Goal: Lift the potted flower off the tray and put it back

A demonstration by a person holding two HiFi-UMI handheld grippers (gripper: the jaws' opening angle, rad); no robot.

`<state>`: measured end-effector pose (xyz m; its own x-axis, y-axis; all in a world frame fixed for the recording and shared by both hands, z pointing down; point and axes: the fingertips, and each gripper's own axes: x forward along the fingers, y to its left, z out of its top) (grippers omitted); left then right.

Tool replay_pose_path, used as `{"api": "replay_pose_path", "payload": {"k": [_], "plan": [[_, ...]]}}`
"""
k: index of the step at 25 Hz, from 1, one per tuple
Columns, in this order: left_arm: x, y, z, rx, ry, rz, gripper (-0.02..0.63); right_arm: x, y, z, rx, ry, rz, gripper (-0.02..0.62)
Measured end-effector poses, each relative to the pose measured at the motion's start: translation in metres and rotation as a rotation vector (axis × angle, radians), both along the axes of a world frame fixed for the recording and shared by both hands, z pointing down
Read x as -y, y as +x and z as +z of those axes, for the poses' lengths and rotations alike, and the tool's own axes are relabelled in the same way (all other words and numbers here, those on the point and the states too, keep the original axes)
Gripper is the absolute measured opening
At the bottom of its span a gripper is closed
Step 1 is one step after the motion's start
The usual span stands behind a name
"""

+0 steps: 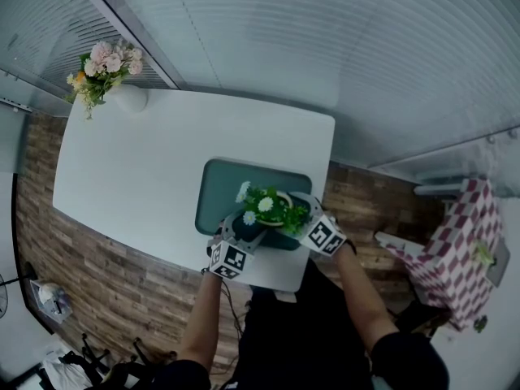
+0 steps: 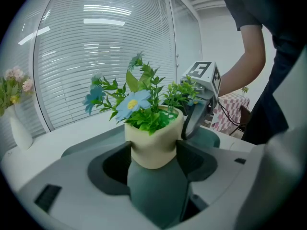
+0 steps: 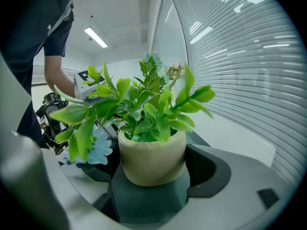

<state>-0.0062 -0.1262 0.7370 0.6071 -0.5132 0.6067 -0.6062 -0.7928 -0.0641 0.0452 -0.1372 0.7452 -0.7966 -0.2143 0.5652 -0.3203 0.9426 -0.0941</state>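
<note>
Left hand-held gripper (image 2: 153, 148) and right hand-held gripper (image 3: 153, 159) both pinch the potted flower's (image 1: 268, 207) pot: probably light, smooth; hold below leaves.

Cream pot (image 3: 152, 157), green leaves (image 3: 144, 104), teal tray (image 1: 218, 187), white table (image 1: 138, 169).

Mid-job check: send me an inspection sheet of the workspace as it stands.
Surface: white table with rounded corners.
Job's things: potted flower over the green tray, near the table's front edge; I cannot tell if it is resting or lifted.
Clutter: white vase of pink flowers at the far left corner.
Grippers: left gripper and right gripper each have jaws closed against the cream pot's sides.
Cables: black cable trails from the right gripper.
Surroundings: slatted blinds, wood-pattern floor, red-and-white checked object at right.
</note>
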Motion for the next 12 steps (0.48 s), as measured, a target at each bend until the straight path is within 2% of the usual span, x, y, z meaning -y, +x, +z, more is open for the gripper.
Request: {"api": "replay_pose_path", "payload": {"k": [5,8,12], "plan": [[-0.003,-0.001,0.001,-0.03,0.0,-0.043,0.282,0.002,-0.002,0.0,0.04,0.01,0.011,0.393],[-0.006,-0.004,-0.002,-0.06,-0.002,-0.082,0.282,0.002,0.003,-0.002,0.027,0.012,0.021,0.393],[-0.01,-0.015,-0.007,-0.067,0.0,-0.134,0.284,0.006,0.014,-0.008,0.062,0.02,0.09,0.393]]}}
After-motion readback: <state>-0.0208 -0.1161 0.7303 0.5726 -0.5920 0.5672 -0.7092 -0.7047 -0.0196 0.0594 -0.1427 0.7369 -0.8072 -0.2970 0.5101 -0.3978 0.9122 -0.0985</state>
